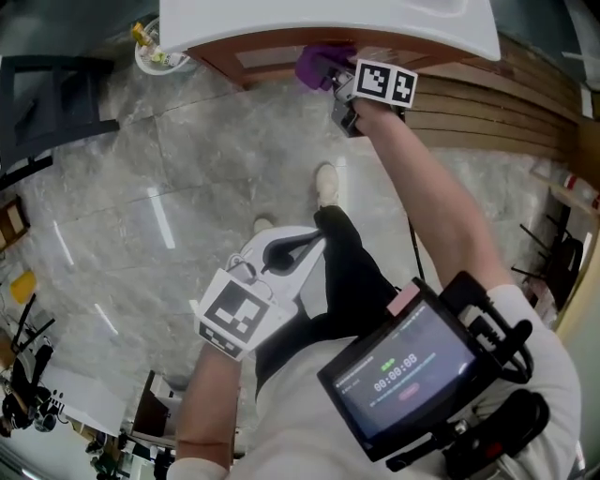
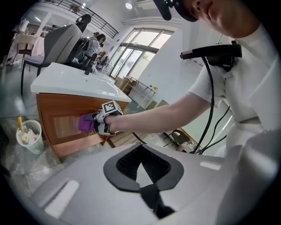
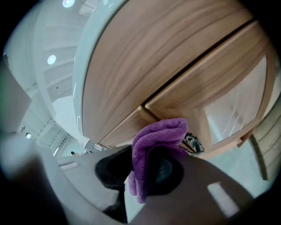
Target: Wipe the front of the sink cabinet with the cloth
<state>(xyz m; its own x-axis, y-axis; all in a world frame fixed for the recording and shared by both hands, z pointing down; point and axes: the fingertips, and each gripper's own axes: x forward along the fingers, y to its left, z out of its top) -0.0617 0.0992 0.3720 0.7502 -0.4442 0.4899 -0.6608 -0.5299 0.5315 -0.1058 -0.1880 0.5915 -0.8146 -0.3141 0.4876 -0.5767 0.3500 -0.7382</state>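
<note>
The right gripper (image 1: 330, 77) had its jaws clamped on the folded purple cloth (image 1: 314, 64). It held the cloth up at the wooden front of the sink cabinet (image 1: 267, 54), just under the white basin's (image 1: 328, 19) overhanging rim and beside a glazed door panel (image 3: 237, 105). The left gripper (image 1: 298, 246) hung well back from the cabinet, near the person's leg, its jaws drawn together on nothing. A small waste bin (image 1: 155, 58) stood just beside the cabinet's left corner.

Right gripper (image 2: 93, 120) holds purple cloth (image 2: 84, 123) against the sink cabinet (image 2: 55, 110).
</note>
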